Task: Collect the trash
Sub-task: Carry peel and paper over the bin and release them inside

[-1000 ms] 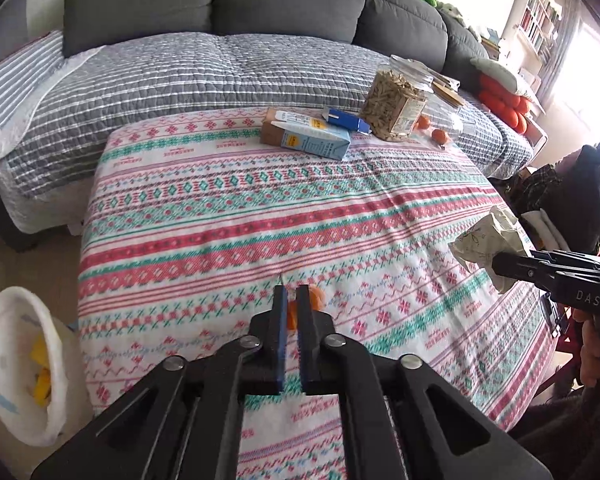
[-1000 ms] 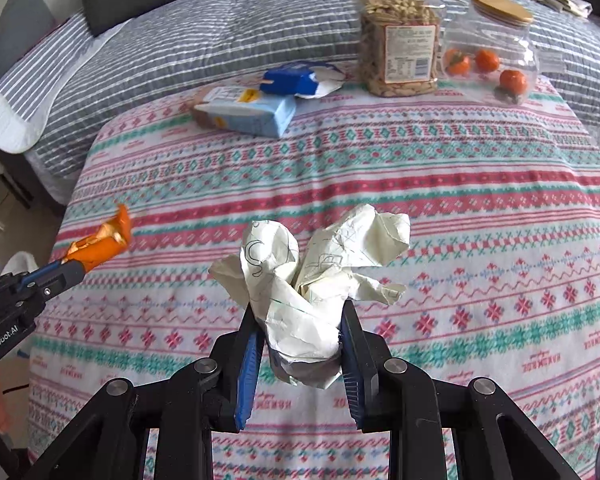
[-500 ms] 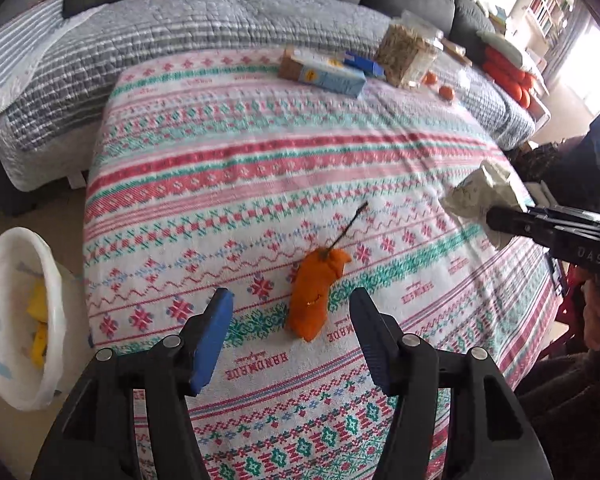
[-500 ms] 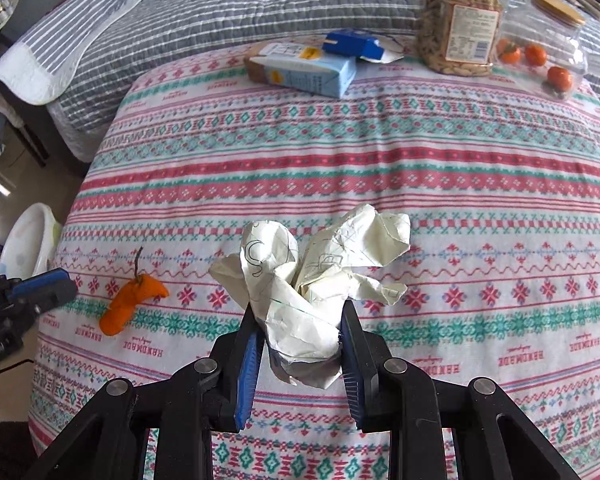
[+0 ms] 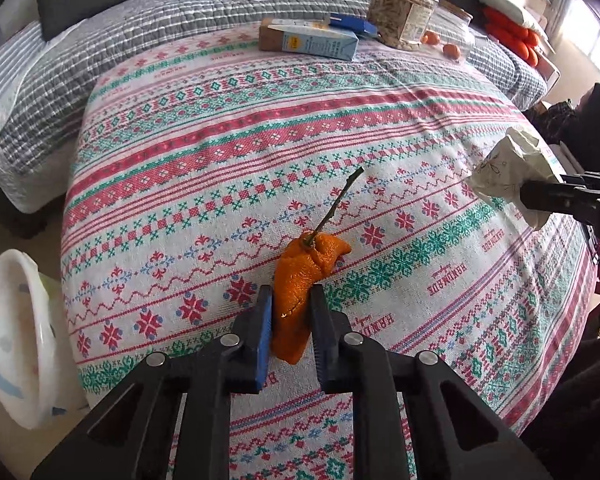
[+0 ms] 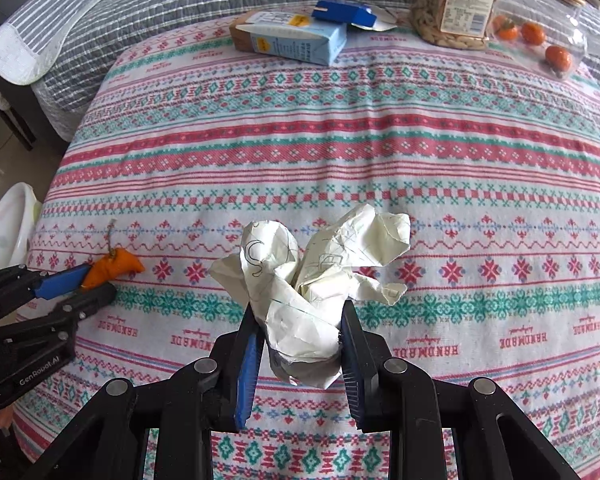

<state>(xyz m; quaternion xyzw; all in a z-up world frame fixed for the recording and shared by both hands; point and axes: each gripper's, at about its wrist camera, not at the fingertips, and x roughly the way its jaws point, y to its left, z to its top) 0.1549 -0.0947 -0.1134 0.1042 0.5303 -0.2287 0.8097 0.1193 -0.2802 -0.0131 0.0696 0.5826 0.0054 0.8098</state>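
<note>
- Dropped half a second earlier onto the tablecloth (image 5: 380, 128), the orange peel (image 5: 300, 280) was caught again: the left gripper (image 5: 290, 312) had been lowered over it and its jaws had just been closing, clamped now on the peel's near end.
- Its long axis was seen to run straight ahead of those jaws, the stem (image 5: 336, 200) pointing away.
- Crumpled paper (image 6: 312, 280) was held pinched in the right gripper (image 6: 300, 344).
- A white bin (image 5: 12, 340) was seen low to the left of the left jaws, nearer that hand.

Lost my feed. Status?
Left gripper jaws just closed on orange peel, on tablecloth. Right gripper holds crumpled paper. Nothing obstructing.
</note>
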